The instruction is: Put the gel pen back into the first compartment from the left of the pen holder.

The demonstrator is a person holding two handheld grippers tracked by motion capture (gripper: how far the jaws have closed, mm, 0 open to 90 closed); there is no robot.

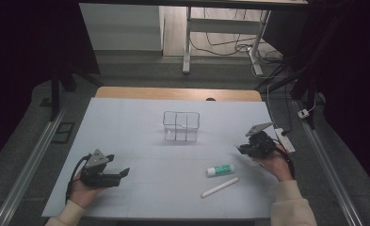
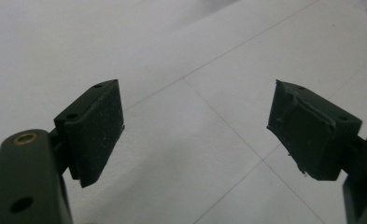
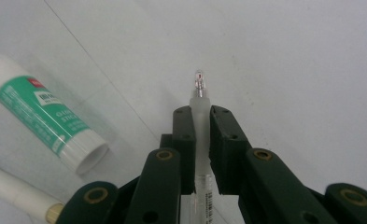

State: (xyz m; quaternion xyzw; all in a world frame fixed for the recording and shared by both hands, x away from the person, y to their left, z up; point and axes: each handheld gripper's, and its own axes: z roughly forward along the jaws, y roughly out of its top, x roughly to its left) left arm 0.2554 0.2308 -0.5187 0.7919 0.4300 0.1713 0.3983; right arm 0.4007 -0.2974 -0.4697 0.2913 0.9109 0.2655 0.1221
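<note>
Your right gripper (image 3: 201, 126) has its jaws pinched on a clear pen (image 3: 200, 100), whose tip pokes out just past the pads over the white table (image 1: 140, 136). To that gripper's left in its own view, a green-and-white glue stick (image 3: 48, 114) lies near, and a white marker (image 3: 13, 191) sits beside it, lower down. Your left gripper (image 2: 195, 133) has its jaws spread wide over bare table. Ahead of both, between them, stands a clear divided box (image 1: 181, 126).

The green label on the glue stick (image 3: 50, 116) carries white lettering too blurred to read.
</note>
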